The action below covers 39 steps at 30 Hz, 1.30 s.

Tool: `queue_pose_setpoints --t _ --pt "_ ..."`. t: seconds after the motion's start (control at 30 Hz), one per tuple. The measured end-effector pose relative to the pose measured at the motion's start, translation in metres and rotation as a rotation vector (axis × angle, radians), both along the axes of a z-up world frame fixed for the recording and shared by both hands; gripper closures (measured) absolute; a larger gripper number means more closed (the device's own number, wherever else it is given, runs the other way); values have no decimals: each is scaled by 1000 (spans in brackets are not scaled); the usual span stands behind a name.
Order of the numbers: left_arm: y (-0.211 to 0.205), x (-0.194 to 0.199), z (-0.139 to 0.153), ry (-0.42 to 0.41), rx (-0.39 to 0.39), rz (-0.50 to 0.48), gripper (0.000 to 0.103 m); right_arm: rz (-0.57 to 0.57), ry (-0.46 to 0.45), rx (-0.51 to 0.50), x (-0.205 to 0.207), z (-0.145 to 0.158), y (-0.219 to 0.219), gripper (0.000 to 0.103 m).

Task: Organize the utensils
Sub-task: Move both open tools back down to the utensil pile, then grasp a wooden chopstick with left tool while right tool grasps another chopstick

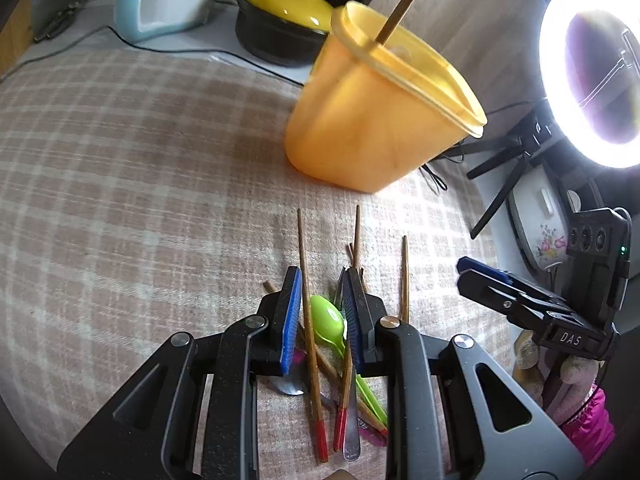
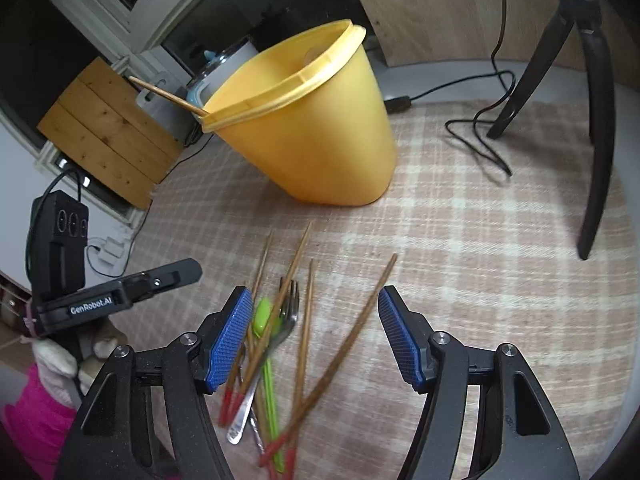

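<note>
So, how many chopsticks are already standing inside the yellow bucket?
1. A single chopstick leans out over the rim of the yellow bucket. The inside is mostly hidden, so shorter utensils may lie unseen.

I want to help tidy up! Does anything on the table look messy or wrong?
Yes. Chopsticks, a fork and a green spoon lie jumbled across one another on the checked cloth, while only one chopstick stands in the yellow container.

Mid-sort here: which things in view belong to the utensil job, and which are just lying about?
Job:
- yellow plastic bucket with one chopstick inside
- red-tipped wooden chopsticks
- green plastic spoon
- metal fork

Lying about:
- yellow-lidded black pot
- ring light
- black cable
</note>
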<state>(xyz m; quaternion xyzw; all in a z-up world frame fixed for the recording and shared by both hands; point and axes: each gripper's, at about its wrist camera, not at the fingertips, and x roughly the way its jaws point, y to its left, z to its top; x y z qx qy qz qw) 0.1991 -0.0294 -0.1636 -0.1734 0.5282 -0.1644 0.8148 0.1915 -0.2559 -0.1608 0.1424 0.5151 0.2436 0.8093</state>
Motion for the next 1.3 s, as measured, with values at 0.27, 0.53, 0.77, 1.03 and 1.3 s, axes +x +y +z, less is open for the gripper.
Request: queue_pose_setpoints --t 0.27,0.53,0.77,1.03,1.3 --pt "-5 25 -20 63 -12 -40 83 -39 85 44 24 -18 17 46" --pt "-2 45 -41 119 -32 -45 83 -84 178 116 44 -42 26 61" --pt "-1 50 -47 139 -44 -57 83 -83 206 132 52 -51 34 69" --pt "-6 52 -57 164 -34 -62 83 -106 239 159 58 -61 38 77" --pt "-10 54 -60 159 -43 -48 83 -100 248 161 62 -67 43 85"
